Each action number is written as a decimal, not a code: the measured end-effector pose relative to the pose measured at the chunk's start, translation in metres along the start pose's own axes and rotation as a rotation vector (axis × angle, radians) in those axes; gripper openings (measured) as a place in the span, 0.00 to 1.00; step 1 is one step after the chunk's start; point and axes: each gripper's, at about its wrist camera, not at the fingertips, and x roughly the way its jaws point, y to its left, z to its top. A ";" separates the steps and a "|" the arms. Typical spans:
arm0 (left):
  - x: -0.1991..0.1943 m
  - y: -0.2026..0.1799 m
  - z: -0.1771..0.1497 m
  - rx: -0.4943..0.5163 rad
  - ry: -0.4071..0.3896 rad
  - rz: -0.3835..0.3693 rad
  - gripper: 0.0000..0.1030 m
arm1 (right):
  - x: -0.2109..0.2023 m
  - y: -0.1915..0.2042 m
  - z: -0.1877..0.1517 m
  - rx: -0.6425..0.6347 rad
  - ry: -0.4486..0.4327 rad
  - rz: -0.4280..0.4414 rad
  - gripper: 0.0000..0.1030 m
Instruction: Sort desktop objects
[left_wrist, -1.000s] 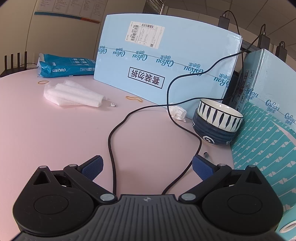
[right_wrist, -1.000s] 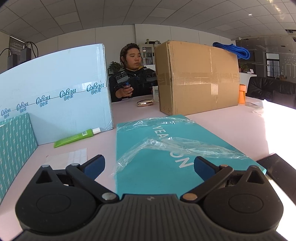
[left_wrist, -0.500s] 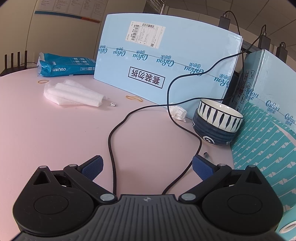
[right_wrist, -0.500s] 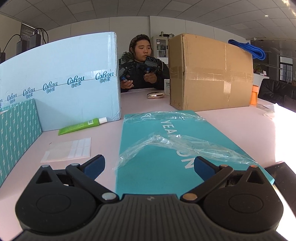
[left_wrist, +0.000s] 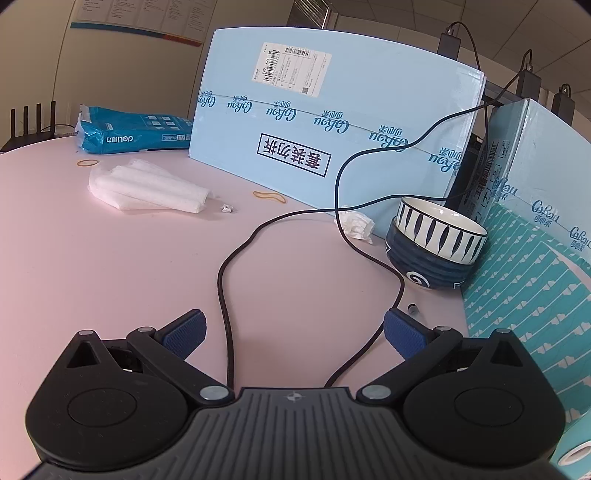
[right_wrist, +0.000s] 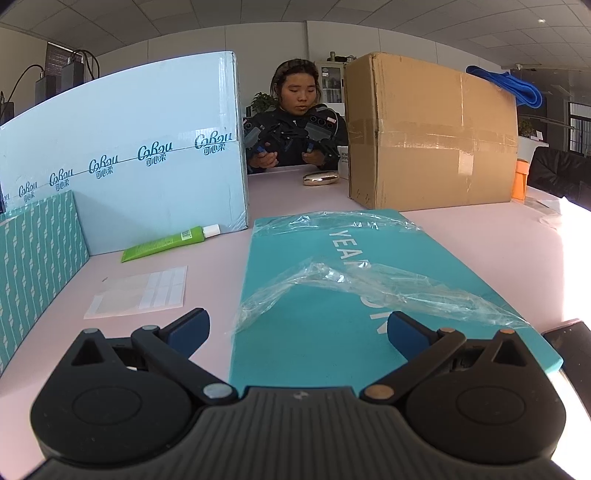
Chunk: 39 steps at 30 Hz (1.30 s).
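My left gripper (left_wrist: 293, 332) is open and empty above the pink table, over a black cable (left_wrist: 225, 288) that loops between its fingers. Two stacked blue and white bowls (left_wrist: 432, 247) stand ahead to the right, with a crumpled tissue (left_wrist: 354, 225) beside them and a small dark pen (left_wrist: 413, 309) below them. My right gripper (right_wrist: 297, 334) is open and empty over the near end of a teal box (right_wrist: 325, 306) draped with clear plastic wrap (right_wrist: 369, 280). A green tube (right_wrist: 166, 243) and a white sheet (right_wrist: 142, 293) lie to the left.
Light blue cartons (left_wrist: 332, 122) wall off the back and right. White foam wrap (left_wrist: 147, 188), rubber bands (left_wrist: 269, 196) and a blue paper pack (left_wrist: 133, 134) lie far left. A brown carton (right_wrist: 428, 133), a seated person (right_wrist: 295, 122) and a dark phone (right_wrist: 572, 350) show in the right wrist view.
The right gripper has swung to the left and tilted down a little, so the green tube, white sheet and blue carton now sit more central. The left gripper has not moved.
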 end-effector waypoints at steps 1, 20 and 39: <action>0.000 0.000 0.000 0.000 0.000 0.000 1.00 | 0.001 -0.002 0.000 0.011 0.002 0.000 1.00; -0.001 0.000 -0.001 -0.002 0.003 0.001 1.00 | 0.009 -0.006 0.004 -0.006 0.015 -0.035 1.00; 0.001 0.000 0.000 -0.004 0.008 -0.005 1.00 | 0.010 -0.010 0.006 -0.006 0.026 0.010 1.00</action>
